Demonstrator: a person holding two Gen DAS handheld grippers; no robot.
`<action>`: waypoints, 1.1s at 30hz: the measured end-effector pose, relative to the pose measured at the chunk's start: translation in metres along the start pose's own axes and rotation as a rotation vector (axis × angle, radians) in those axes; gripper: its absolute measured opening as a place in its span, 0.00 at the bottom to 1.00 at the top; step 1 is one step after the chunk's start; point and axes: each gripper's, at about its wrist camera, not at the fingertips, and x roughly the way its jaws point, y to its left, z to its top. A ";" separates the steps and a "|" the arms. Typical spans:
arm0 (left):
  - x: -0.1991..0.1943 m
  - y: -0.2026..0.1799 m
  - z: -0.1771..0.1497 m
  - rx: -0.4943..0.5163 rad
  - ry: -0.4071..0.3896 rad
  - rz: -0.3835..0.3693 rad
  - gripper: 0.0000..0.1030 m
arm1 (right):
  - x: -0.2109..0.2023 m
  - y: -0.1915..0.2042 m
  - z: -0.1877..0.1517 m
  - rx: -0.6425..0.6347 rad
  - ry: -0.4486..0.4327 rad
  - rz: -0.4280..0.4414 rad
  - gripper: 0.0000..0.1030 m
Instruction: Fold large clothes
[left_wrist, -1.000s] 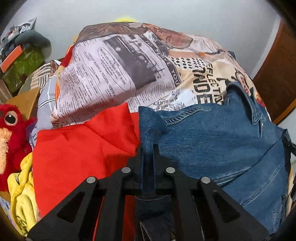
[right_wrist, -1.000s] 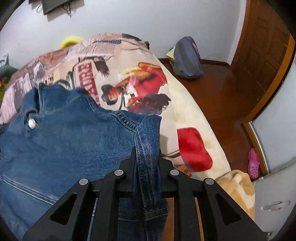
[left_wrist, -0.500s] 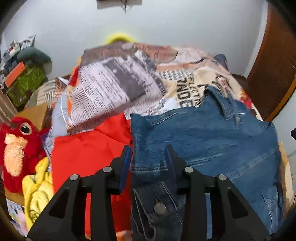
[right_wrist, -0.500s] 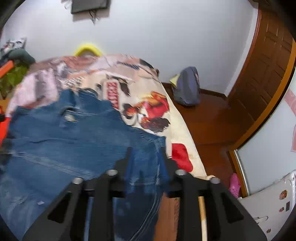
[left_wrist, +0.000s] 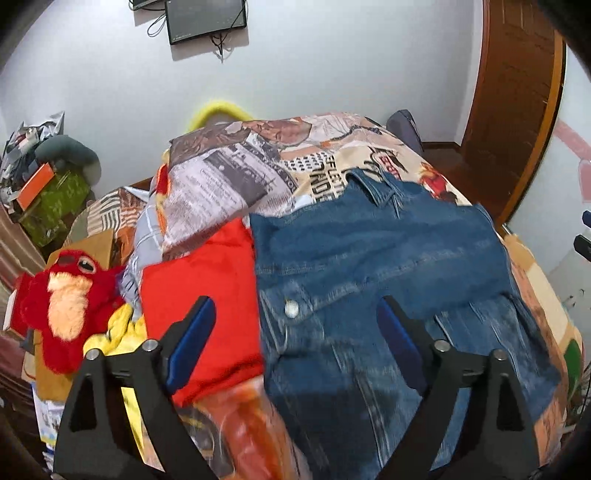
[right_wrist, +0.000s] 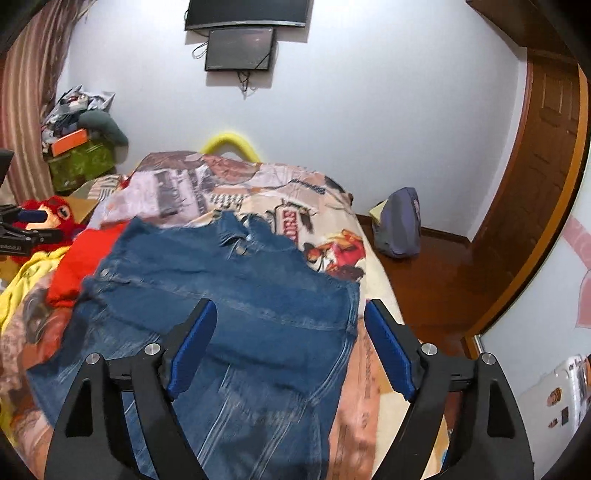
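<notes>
A blue denim jacket (left_wrist: 384, 258) lies spread flat on the bed, its collar toward the far wall; the right wrist view shows the same jacket (right_wrist: 236, 295). My left gripper (left_wrist: 295, 332) hangs above its near left part, jaws opening wide, nothing between the blue pads (left_wrist: 192, 343). My right gripper (right_wrist: 288, 339) is lifted above the jacket's near right edge, jaws also opening, holding nothing. The left gripper (right_wrist: 22, 229) also shows at the far left edge of the right wrist view.
A red garment (left_wrist: 207, 291) and a yellow cloth (left_wrist: 114, 339) lie left of the jacket on the printed bedspread (left_wrist: 229, 177). A red plush toy (left_wrist: 62, 295) sits at the bed's left. A grey backpack (right_wrist: 399, 225) stands on the wooden floor right of the bed.
Both grippers were shut on the jacket's folded edges; they have let go, opened wide and risen back from the bed. The jacket now lies flat.
</notes>
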 end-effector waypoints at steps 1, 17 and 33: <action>-0.004 0.000 -0.007 0.001 0.004 -0.005 0.87 | -0.003 0.003 -0.003 0.001 0.008 0.005 0.77; 0.015 0.014 -0.121 -0.142 0.219 -0.189 0.87 | -0.007 -0.001 -0.077 0.056 0.196 0.001 0.77; 0.070 0.003 -0.183 -0.294 0.423 -0.390 0.86 | 0.053 -0.050 -0.175 0.365 0.540 0.137 0.77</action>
